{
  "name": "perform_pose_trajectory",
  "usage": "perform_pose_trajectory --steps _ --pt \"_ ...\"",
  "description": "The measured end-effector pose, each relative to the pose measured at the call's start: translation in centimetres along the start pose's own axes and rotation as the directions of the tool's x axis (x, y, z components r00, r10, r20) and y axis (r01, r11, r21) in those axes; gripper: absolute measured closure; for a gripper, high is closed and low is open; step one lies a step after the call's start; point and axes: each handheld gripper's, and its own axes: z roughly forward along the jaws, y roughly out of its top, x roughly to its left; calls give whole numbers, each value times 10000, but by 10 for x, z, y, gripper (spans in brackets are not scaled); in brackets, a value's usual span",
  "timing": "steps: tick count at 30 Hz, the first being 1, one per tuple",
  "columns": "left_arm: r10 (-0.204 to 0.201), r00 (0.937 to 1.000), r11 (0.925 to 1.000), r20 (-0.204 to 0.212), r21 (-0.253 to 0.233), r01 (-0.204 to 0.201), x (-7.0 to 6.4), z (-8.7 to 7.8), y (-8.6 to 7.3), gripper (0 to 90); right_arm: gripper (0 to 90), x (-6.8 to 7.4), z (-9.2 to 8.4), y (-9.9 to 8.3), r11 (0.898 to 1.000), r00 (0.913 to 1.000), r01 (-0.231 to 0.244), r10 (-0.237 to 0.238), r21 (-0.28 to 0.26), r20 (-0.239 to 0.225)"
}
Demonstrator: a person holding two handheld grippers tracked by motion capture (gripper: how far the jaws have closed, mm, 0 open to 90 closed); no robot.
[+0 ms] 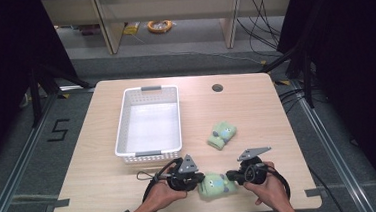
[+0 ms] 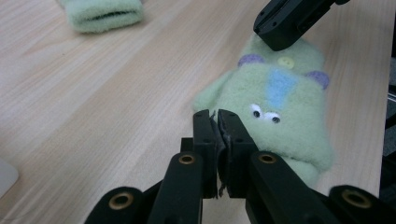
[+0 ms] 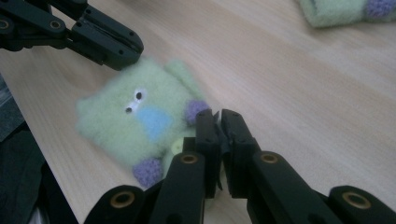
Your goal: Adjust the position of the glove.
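- Nearest the camera in the high view, two hands come in over the near edge of the surface, each holding a gripper; a green sock lies between them, close to that edge and slightly right of its middle.
- Left gripper: body to the left of the sock, tips at the sock's left end. In the left gripper view its jaws are pressed together, tips at the edge of the fabric — whether any fabric is caught between them cannot be told.
- Right gripper: body to the right of the sock, tips at the sock's right end. In the right gripper view its jaws are likewise pressed together, tips just beside a purple patch — a pinch on the fabric cannot be confirmed.
- Sock detail: light green fleece, flat on the surface, with a blue patch, two small eyes, purple patches and a pale button.
- Second green sock: folded, lying farther in on the right half of the surface, well apart from both grippers.
- White basket: rectangular, perforated walls, grey handles on its short ends; it stands on the left half of the surface, its near end just beyond the left gripper.
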Motion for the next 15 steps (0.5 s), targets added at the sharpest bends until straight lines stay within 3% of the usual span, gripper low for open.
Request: perform_pose_trajectory --steps 2,10,11,13,14,15 --pt "-294 9995 9994 -106 -182 292 -1 1 0 864 867 -1 -1 2 9999 10000 66 -67 136 61" --pt "-152 9998 9999 -95 -3 152 3 2 -1 851 854 -1 4 -2 9998 10000 -80 80 154 40" --pt "-577 9982 9982 -139 -172 574 2 2 -1 804 831 -2 4 -2 9999 9999 -64 63 129 92" --pt "-404 9991 9992 -108 -21 404 5 1 -1 760 810 -2 4 -2 9999 9999 -65 63 145 119" --pt "-746 9971 9971 -149 -151 744 7 0 -1 678 729 -3 2 -1 9993 9996 -213 208 297 183" --pt "-746 9971 9971 -149 -151 744 7 0 -1 627 729 -3 2 -1 9993 9996 -213 208 297 183"
